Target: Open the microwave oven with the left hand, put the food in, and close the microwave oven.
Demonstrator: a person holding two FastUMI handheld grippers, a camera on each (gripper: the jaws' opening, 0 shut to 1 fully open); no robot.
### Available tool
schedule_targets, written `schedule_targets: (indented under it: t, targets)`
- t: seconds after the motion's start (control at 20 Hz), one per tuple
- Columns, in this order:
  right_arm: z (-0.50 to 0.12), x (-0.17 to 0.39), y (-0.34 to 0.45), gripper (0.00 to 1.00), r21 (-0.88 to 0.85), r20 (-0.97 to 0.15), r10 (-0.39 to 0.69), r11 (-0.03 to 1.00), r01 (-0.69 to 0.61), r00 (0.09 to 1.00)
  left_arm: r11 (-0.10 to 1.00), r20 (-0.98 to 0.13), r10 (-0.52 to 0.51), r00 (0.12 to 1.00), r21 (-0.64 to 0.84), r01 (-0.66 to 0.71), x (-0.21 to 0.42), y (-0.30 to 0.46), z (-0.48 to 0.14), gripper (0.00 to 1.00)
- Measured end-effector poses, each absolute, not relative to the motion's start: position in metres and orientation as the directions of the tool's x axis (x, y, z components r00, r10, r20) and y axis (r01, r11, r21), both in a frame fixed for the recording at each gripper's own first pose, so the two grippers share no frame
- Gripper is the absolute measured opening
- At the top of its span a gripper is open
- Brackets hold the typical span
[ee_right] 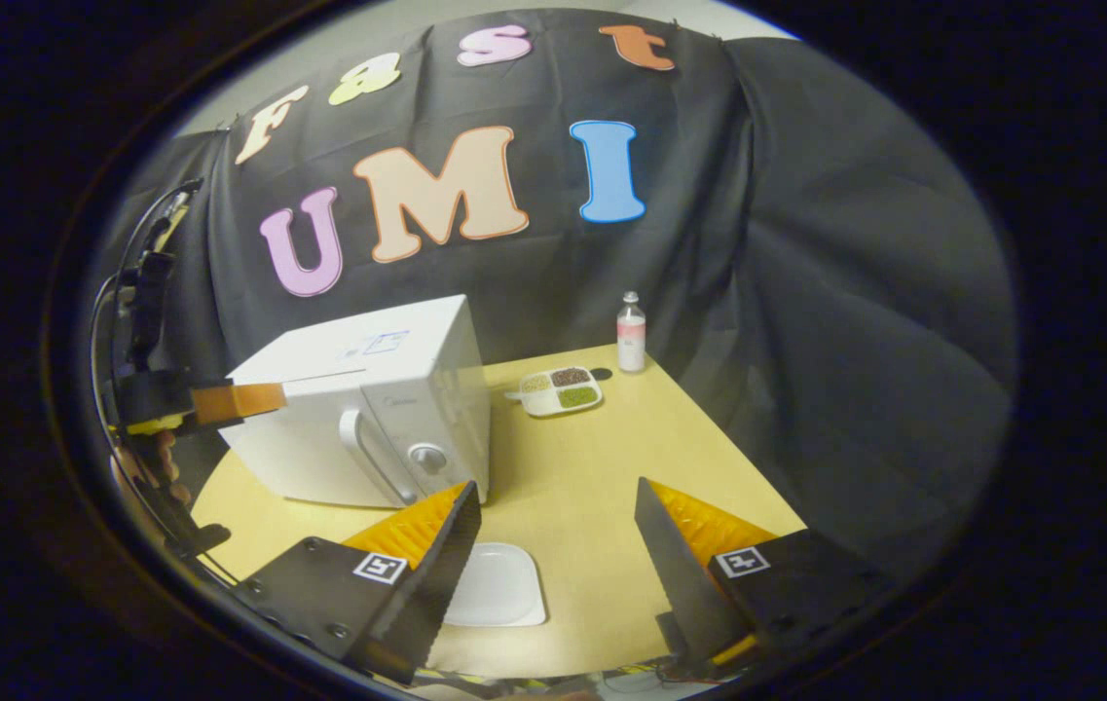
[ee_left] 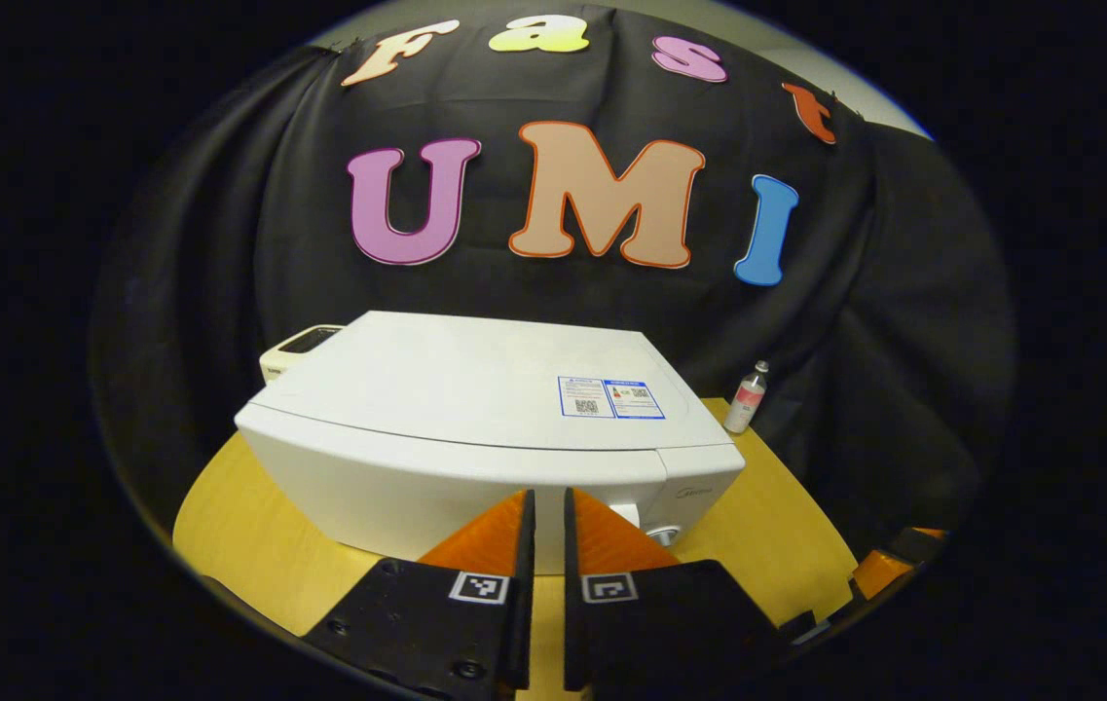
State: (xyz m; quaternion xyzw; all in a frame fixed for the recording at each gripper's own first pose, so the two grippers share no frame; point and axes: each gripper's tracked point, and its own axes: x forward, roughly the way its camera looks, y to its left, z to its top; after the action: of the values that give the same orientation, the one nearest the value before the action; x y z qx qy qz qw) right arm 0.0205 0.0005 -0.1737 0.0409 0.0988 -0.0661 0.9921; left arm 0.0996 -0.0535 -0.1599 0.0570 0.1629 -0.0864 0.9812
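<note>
White boxy microwave oven [ee_left: 475,428] was seen at twelve o'clock, just ahead of the left gripper [ee_left: 549,516], whose fingers were pressed nearly together. Its curved upright handle [ee_right: 365,453] lay nearer that hand; the right gripper [ee_right: 553,526] was spread wide over a white plate [ee_right: 498,584].

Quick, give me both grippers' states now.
Left gripper: shut, fingers nearly together, holding nothing, above the closed microwave.
Right gripper: open, empty, over the table near a white plate.
</note>
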Motion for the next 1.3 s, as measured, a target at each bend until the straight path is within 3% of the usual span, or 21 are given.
schedule_targets:
  t: [0.05, 0.1, 0.15, 0.25, 0.3, 0.35, 0.4, 0.55, 0.85, 1.3]
  targets:
    - [-0.169, 0.021, 0.003, 0.92, 0.074, -0.199, -0.115, 0.989, 0.132, 0.973, 0.978, -0.319, -0.134, 0.938, 0.108, 0.176, 0.092, -0.046, -0.152, 0.21]
    - [-0.162, 0.023, 0.006, 0.92, 0.077, -0.189, -0.103, 0.99, 0.119, 0.977, 0.978, -0.314, -0.107, 0.943, 0.137, 0.157, 0.086, -0.036, -0.145, 0.34]
    - [-0.15, 0.032, 0.006, 0.98, 0.073, -0.171, -0.092, 0.992, 0.106, 0.981, 0.975, -0.307, -0.096, 0.947, 0.162, 0.152, 0.08, -0.031, -0.141, 0.51]
    - [-0.132, 0.035, 0.007, 0.98, 0.039, -0.138, -0.08, 0.996, 0.086, 0.987, 0.973, -0.295, -0.075, 0.953, 0.189, 0.135, 0.068, -0.02, -0.13, 0.72]
    - [-0.123, 0.035, 0.008, 0.92, 0.022, -0.126, -0.076, 0.997, 0.079, 0.989, 0.974, -0.295, -0.071, 0.953, 0.187, 0.13, 0.061, -0.018, -0.127, 0.82]
    - [-0.116, 0.036, 0.011, 0.92, 0.014, -0.114, -0.067, 0.997, 0.069, 0.991, 0.976, -0.301, -0.059, 0.952, 0.182, 0.118, 0.055, -0.015, -0.125, 0.92]
    - [-0.106, 0.035, 0.016, 0.98, 0.012, -0.099, -0.052, 0.998, 0.053, 0.994, 0.978, -0.303, -0.05, 0.952, 0.178, 0.108, 0.049, -0.013, -0.123, 1.0]
    - [-0.08, 0.031, 0.031, 0.92, 0.01, -0.059, -0.007, 1.0, 0.007, 0.998, 0.984, -0.263, -0.031, 0.964, 0.159, 0.075, 0.034, -0.008, -0.102, 0.96]
    - [-0.018, 0.022, 0.054, 0.92, -0.058, 0.058, 0.064, 0.997, -0.06, 0.996, 0.995, -0.198, 0.014, 0.98, 0.096, 0.005, 0.016, 0.015, -0.069, 0.96]
    - [0.011, 0.015, 0.054, 0.92, -0.062, 0.103, 0.113, 0.992, -0.107, 0.988, 0.992, -0.151, 0.098, 0.984, 0.093, -0.084, 0.0, 0.035, -0.053, 0.96]
